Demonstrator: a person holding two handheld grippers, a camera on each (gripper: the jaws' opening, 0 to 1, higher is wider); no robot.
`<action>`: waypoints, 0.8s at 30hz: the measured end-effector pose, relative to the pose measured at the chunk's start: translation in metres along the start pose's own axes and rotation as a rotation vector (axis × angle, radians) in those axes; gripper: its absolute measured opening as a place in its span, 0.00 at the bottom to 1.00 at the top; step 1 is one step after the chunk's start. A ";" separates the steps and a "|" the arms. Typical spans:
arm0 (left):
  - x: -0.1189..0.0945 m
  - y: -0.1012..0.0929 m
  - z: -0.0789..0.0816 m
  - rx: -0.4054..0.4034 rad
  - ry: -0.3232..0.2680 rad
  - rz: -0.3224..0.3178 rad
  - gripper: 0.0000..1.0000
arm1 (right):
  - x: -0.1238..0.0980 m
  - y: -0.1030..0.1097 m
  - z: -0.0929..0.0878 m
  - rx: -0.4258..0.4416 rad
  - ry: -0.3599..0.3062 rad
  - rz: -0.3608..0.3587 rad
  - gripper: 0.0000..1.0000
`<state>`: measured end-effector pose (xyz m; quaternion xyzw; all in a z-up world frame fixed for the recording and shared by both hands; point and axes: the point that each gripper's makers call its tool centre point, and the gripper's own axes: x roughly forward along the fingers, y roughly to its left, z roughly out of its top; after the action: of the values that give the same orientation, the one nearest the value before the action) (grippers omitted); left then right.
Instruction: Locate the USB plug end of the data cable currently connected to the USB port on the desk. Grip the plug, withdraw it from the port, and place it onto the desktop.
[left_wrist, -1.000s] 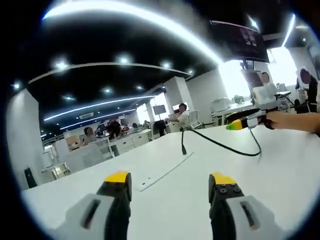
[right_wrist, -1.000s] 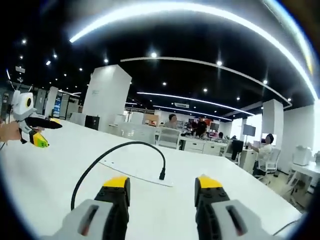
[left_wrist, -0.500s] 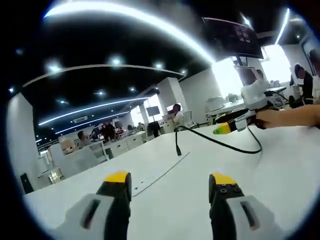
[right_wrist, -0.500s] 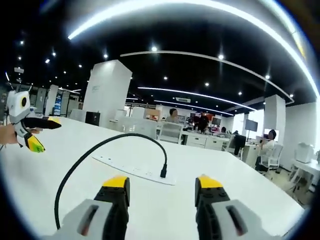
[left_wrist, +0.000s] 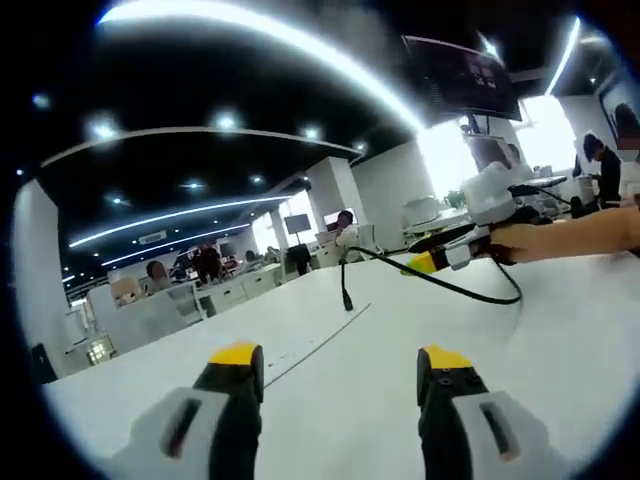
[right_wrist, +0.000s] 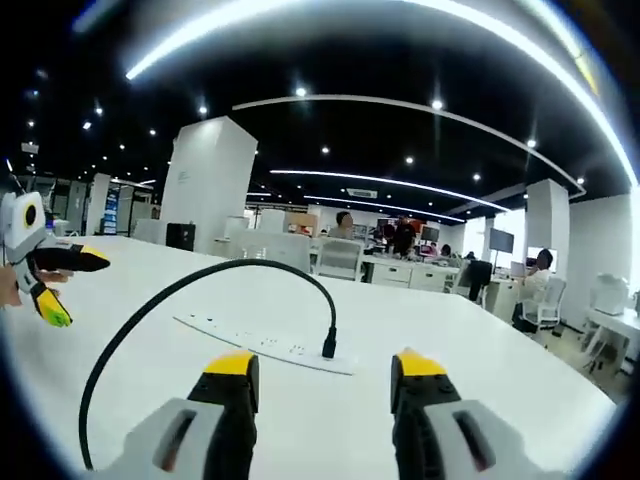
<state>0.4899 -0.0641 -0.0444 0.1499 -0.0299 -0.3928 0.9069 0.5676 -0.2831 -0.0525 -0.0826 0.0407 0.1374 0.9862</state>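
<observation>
Surface (right_wrist: 520, 390) plain white, w/ a white port strip (right_wrist: 262, 345) set in it. Data cable (right_wrist: 180, 292) black, plug (right_wrist: 328, 346) black too. Left gripper (left_wrist: 341, 368) & right gripper (right_wrist: 323, 370): grey bodies, black jaws w/ yellow tips. Ceiling (right_wrist: 330, 60) black w/ white light strips.
</observation>
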 end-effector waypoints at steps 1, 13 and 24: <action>0.001 0.000 0.001 -0.002 -0.002 -0.002 0.62 | 0.002 0.000 0.000 0.004 0.002 -0.002 0.54; 0.017 -0.005 0.005 -0.021 -0.024 -0.036 0.62 | 0.020 0.001 0.002 0.026 0.010 -0.009 0.54; 0.032 0.003 0.001 -0.055 -0.012 -0.040 0.62 | 0.030 -0.005 -0.006 0.049 0.024 -0.014 0.56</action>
<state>0.5144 -0.0855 -0.0440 0.1230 -0.0212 -0.4123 0.9024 0.5969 -0.2812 -0.0609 -0.0604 0.0552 0.1284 0.9883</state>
